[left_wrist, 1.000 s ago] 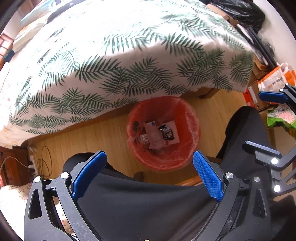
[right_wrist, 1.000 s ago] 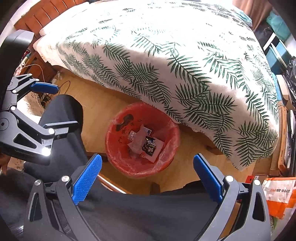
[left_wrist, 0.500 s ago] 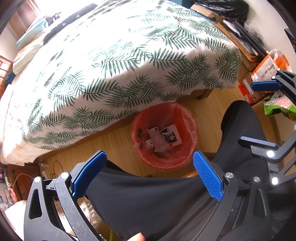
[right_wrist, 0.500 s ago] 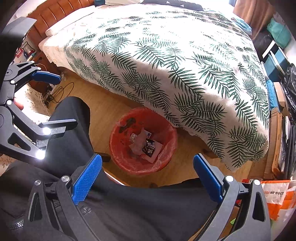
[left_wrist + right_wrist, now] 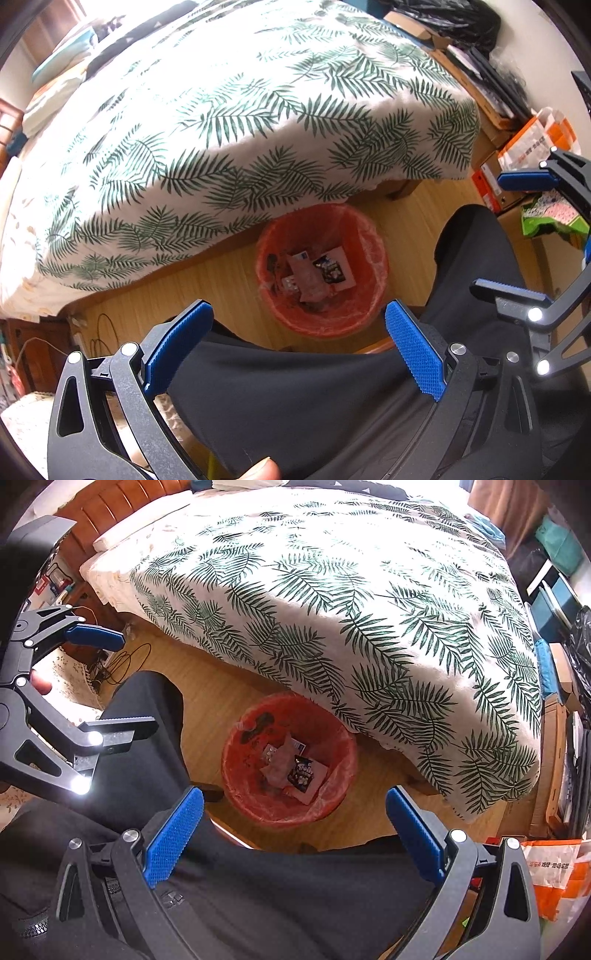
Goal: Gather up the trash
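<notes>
Bed [image 5: 258, 122] fills most of view, leaf-print cover hanging close over bin [image 5: 373, 317] on wood floor [image 5: 221, 280]. Bin lined with red bag, wrappers [image 5: 317, 273] piled at bottom. We're high above it, legs in the way. Our guess: trash is in, next we grab bag rim, so come down beside knee, pinch liner edge only. Left tongs [image 5: 299, 339] spread wide, empty, touching nothing. Right tongs [image 5: 293, 825] same, wide and empty.

Both grippers, left gripper [image 5: 299, 347] and right gripper [image 5: 293, 830], have risen from the red bin [image 5: 322, 269].
</notes>
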`<state>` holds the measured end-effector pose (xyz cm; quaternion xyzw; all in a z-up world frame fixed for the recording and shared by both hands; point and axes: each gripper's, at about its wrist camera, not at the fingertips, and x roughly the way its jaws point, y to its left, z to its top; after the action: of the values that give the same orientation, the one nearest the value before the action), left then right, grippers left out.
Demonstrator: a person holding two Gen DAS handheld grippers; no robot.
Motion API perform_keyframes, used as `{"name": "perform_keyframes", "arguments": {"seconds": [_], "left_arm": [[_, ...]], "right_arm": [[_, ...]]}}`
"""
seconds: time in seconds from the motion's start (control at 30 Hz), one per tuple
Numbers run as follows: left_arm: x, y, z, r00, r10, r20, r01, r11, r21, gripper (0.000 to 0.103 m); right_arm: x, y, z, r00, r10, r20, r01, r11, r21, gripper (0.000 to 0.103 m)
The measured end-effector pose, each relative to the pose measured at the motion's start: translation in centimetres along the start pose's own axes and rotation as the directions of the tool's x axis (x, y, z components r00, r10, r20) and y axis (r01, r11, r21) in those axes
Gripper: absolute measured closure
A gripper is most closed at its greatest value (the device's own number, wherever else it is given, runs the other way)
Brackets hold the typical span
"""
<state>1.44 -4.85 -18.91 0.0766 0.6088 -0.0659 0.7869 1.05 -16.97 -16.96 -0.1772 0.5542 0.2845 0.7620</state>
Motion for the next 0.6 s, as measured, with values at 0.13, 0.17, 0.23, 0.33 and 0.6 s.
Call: {"name": "perform_keyframes", "arguments": {"seconds": [0.13,0.17,0.23,0.33,0.6], "left_arm": [[0.0,0.1,0.0,1.0,-0.013,0.002,0.013,1.0,-0.007,0.006],[0.0,0.1,0.0,1.0,-0.018,0.003,0.018,1.0,-0.008,0.006],[-0.1,0.1,0.0,1.0,-0.016,0.006,0.016,1.0,-0.007,0.006],[-0.1,-0.2,0.0,1.0,-0.014,0.007,0.014,1.0,0.011,0.006],[0.2,-1.1,0.1,1.0,-0.013,-0.007,0.013,0.999,0.037,0.006]], "right_arm": [[0.1,0.1,0.0,1.0,0.003,0.0,-0.003,1.0,-0.003,0.005],[0.1,0.1,0.0,1.0,0.004,0.0,-0.004,1.0,-0.003,0.005],[0.1,0.1,0.1,1.0,0.005,0.001,-0.005,1.0,0.0,0.005],[0.1,0.1,0.1,1.0,0.008,0.003,-0.008,1.0,0.003,0.005],[0.3,0.1,0.0,1.0,0.009,-0.003,-0.009,1.0,0.0,0.005]]}}
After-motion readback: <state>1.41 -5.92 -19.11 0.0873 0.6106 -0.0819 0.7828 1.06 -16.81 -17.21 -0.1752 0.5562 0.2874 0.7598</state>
